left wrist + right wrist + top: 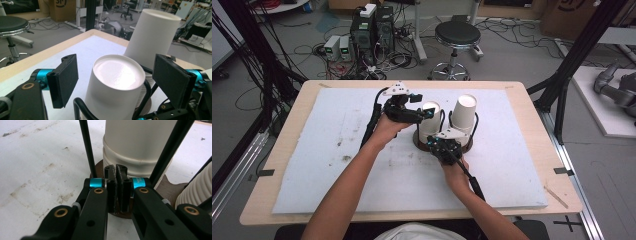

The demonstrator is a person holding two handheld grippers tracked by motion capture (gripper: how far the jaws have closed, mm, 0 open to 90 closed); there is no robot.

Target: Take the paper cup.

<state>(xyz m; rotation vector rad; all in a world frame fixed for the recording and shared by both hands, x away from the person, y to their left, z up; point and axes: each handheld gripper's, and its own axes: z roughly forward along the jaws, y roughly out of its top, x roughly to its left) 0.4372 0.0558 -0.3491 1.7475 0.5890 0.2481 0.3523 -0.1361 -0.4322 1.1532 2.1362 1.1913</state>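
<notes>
At the centre of the high view, two stacks of white paper cups stood upside down in a black wire holder (442,119) on the surface (337,145). The left gripper (113,82) held its fingers wide around the left cup stack (116,82), not touching. The right gripper (116,173), fingers closed together with nothing visibly between them, sat at the brown base (172,188).

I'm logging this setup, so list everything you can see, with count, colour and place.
cup stacks: two, white, upside down in the holder at mid-table, the right one taller
holder: one, brown base with black wire loops, on the mat
mat: one, white, stained, covering the table
table: one, light wood
stool: one, black seat, on the floor behind
computers: two, dark, on the floor behind
left tongs: open around the near stack's top
right tongs: shut, at the holder's base
</notes>
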